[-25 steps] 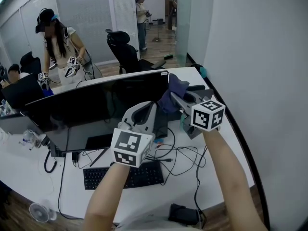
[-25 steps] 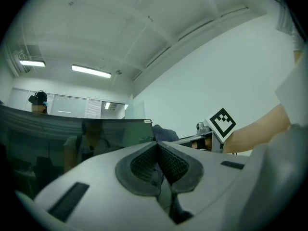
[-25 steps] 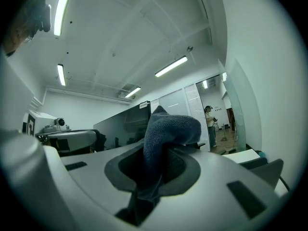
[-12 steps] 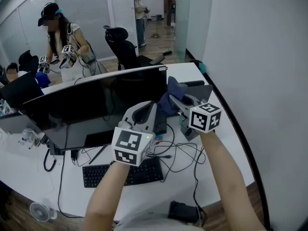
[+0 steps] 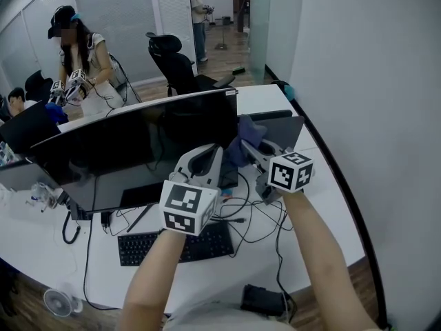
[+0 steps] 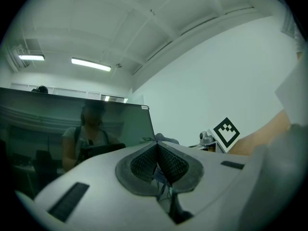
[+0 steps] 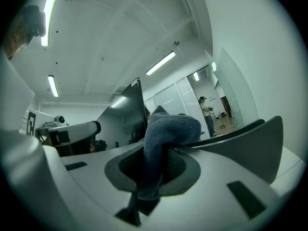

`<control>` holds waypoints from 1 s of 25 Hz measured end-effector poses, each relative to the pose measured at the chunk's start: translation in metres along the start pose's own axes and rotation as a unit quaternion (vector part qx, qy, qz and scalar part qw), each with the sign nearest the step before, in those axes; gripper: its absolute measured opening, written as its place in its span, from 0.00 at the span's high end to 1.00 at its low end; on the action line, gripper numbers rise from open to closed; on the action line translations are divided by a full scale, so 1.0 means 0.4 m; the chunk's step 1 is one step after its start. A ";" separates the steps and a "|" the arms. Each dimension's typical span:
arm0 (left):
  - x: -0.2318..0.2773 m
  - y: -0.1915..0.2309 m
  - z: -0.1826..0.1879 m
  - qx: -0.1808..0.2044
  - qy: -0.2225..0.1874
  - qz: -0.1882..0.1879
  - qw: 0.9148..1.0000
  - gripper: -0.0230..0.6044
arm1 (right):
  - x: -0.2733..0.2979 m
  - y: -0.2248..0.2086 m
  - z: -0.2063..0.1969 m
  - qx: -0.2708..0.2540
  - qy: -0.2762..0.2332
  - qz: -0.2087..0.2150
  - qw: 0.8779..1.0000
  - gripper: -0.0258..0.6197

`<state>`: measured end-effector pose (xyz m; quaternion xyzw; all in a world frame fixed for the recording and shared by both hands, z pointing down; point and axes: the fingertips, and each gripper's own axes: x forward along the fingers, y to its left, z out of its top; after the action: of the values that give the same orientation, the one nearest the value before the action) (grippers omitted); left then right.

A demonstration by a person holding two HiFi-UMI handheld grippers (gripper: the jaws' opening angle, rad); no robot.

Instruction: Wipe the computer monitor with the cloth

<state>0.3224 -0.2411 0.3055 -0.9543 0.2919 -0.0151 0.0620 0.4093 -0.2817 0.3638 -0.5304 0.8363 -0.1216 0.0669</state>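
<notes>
A wide dark monitor (image 5: 138, 154) stands on the white desk (image 5: 317, 219), its screen off; it also fills the left of the left gripper view as the monitor (image 6: 72, 124). My right gripper (image 5: 249, 143) is shut on a blue-grey cloth (image 5: 247, 135), held just off the screen's right edge. The same cloth (image 7: 166, 134) bulges out between the right jaws. My left gripper (image 5: 207, 158) is shut with nothing in it, low in front of the screen's right part; in the left gripper view the left gripper (image 6: 156, 165) has its pads pressed together.
A black keyboard (image 5: 176, 247) and tangled cables (image 5: 258, 219) lie below the monitor. An open laptop (image 5: 286, 126) sits behind my right gripper. A black office chair (image 5: 172, 64) and two standing people are beyond the desk. A white wall runs along the right.
Both grippers have drifted slightly down and left in the view, the cloth still in the right one. The person behind the monitor has moved left.
</notes>
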 end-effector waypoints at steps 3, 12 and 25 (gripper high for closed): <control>0.000 -0.003 -0.010 -0.003 0.003 0.000 1.000 0.95 | -0.004 -0.005 -0.017 0.003 0.005 -0.001 1.000 0.87; 0.002 -0.002 -0.048 -0.007 0.016 0.000 1.000 0.95 | -0.006 -0.018 -0.072 0.014 0.019 -0.004 1.000 0.87; 0.006 -0.008 -0.092 -0.015 0.032 -0.002 0.999 0.95 | -0.015 -0.036 -0.153 0.033 0.043 -0.012 0.998 0.87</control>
<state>0.3237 -0.2440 0.3425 -0.9548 0.2917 -0.0414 0.0385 0.4096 -0.2741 0.4264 -0.5324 0.8274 -0.1725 0.0462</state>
